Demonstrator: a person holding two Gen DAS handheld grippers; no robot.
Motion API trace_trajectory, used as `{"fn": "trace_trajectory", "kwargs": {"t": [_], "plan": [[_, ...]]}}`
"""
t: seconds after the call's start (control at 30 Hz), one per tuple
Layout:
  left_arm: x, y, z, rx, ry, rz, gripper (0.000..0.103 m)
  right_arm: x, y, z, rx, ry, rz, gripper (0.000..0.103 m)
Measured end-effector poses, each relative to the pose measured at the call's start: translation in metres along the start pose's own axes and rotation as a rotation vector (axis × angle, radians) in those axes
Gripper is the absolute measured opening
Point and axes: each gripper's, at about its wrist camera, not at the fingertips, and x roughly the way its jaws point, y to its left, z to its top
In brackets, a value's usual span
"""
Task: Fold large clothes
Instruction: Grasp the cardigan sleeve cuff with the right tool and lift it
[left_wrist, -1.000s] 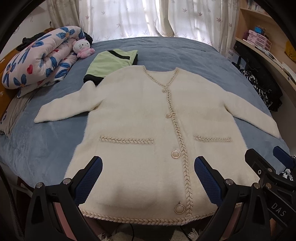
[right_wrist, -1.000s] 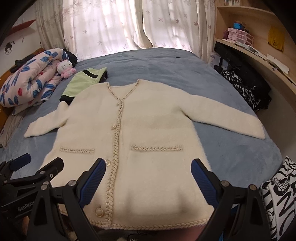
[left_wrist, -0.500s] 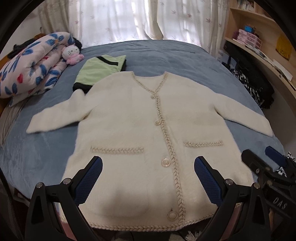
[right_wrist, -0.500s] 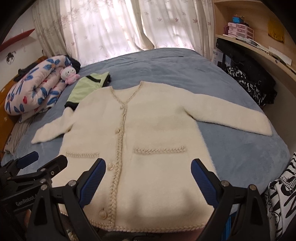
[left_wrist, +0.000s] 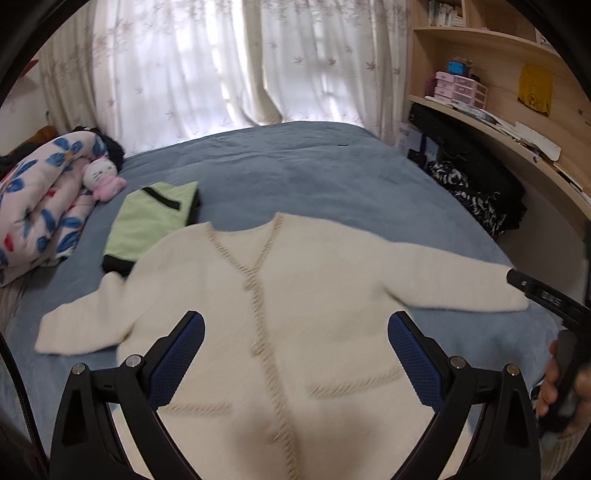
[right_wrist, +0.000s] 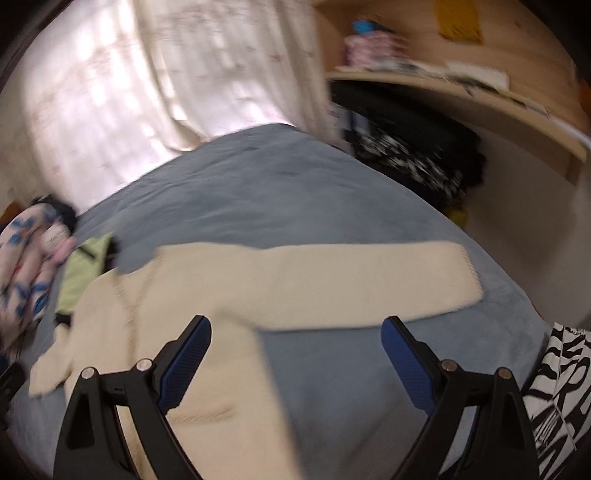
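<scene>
A blue bed (left_wrist: 314, 173) is filling most of both views, and a cream cardigan (left_wrist: 303, 295) is lying flat on it, front up and buttoned, with both sleeves stretching out to the sides. In the right wrist view, which is smeared with blur, the cardigan's right-side sleeve (right_wrist: 332, 284) is lying straight across the blue cover, running out toward the bed's edge. A rolled floral quilt (left_wrist: 40, 206) is sitting at the bed's left side, and a folded green garment (left_wrist: 151, 221) is lying just beside the cardigan's shoulder, its near corner touching or slipping under the knit. A small pink plush toy (left_wrist: 101, 179) is leaning against the quilt. The left gripper (left_wrist: 295, 362) is hovering above the cardigan's lower half with its jaws spread wide, holding nothing. The right gripper (right_wrist: 295, 362) is hanging above the bare cover beside the cardigan's side hem, jaws likewise gaping wide and gripping nothing.
</scene>
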Motion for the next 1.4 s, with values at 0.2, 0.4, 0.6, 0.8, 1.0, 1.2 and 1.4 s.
{"fn": "trace_trajectory", "kwargs": {"t": [0.2,0.4,0.6,0.8,1.0,1.2,1.4], "plan": [[0.045,-0.028,0.005,0.010,0.057,-0.029,0.098,0.091,-0.107,0.002,0.308,0.129,-0.068,0.091],[0.088,-0.046,0.000,0.025,0.126,-0.036,0.098,0.155,-0.166,-0.020,0.558,0.236,-0.019,0.081],[0.124,-0.054,-0.007,0.024,0.175,-0.050,0.098,0.177,-0.164,-0.009,0.557,0.171,-0.062,0.072],[0.147,-0.062,-0.010,0.042,0.196,-0.040,0.098,0.179,-0.162,-0.005,0.510,0.118,-0.077,0.020],[0.148,-0.051,-0.014,0.020,0.190,-0.037,0.098,0.136,-0.138,0.011,0.424,-0.004,-0.014,0.013],[0.140,-0.030,-0.021,0.009,0.178,-0.018,0.098,0.072,-0.034,0.033,0.183,-0.111,0.172,0.013],[0.136,0.008,-0.031,-0.044,0.178,0.001,0.098,0.062,0.102,0.007,-0.128,-0.073,0.306,0.013]]}}
